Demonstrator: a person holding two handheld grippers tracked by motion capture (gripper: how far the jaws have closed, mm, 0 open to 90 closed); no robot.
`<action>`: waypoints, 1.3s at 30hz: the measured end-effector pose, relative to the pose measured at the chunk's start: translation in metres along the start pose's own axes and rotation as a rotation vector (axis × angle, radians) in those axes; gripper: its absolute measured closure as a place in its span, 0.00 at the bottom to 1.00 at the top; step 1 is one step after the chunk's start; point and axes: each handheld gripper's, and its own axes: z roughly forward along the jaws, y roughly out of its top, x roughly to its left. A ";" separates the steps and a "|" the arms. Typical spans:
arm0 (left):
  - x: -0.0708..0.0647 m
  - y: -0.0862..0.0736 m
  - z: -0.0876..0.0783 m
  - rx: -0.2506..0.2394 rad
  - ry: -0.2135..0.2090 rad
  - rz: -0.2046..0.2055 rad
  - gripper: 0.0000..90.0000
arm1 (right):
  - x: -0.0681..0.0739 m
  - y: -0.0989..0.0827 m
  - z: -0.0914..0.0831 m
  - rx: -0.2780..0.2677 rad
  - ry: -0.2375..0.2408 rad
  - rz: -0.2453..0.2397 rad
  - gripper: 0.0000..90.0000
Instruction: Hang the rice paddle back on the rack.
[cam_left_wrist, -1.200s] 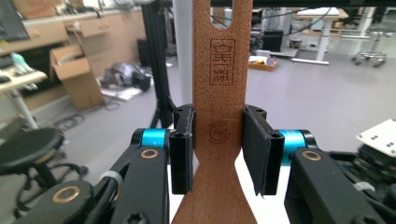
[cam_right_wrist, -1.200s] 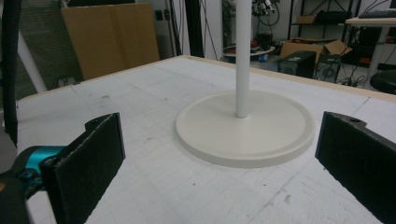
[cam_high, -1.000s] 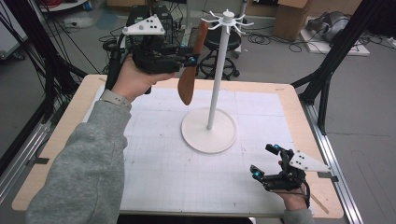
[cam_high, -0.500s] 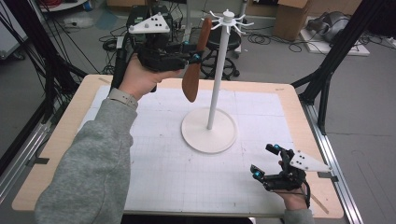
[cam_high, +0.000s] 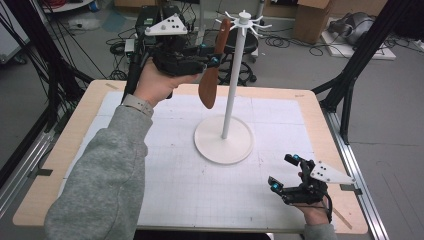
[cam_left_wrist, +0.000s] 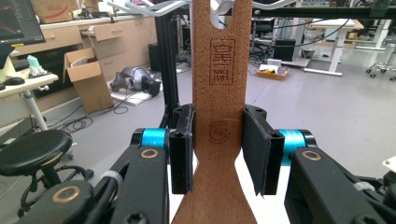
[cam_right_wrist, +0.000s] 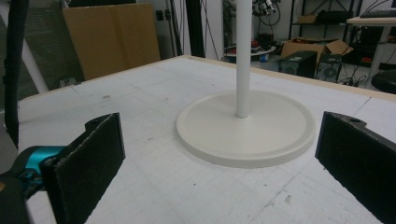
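- Hanging a wooden spatula (cam_high: 212, 75) on the rack (cam_high: 235, 80): the left claw (cam_left_wrist: 219, 149) grasps its neck, lifted high.
- Its handle hole sits at a top hook (cam_high: 227, 17); whether it has caught, I cannot tell.
- Left, as I judge: seat it, release.
- Right claw (cam_high: 286, 176) rests released, empty, on the worktop (cam_high: 150, 165).

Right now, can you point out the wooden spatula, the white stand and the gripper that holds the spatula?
wooden spatula (cam_left_wrist: 217, 70): left gripper view, on the stamped handle.
white stand (cam_high: 223, 140): high view, on its round base.
left gripper (cam_left_wrist: 218, 149): left gripper view, midway between its two black pads, which clamp the handle.
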 end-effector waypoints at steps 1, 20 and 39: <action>0.000 0.000 0.001 -0.004 0.001 -0.007 0.72 | 0.000 0.000 0.000 -0.001 -0.001 0.001 0.00; 0.001 -0.006 0.007 0.030 0.008 -0.001 0.72 | 0.000 0.000 0.000 0.001 0.000 -0.002 0.00; -0.005 -0.023 -0.005 0.054 -0.041 0.009 0.38 | 0.000 -0.001 0.001 0.009 -0.001 -0.004 0.00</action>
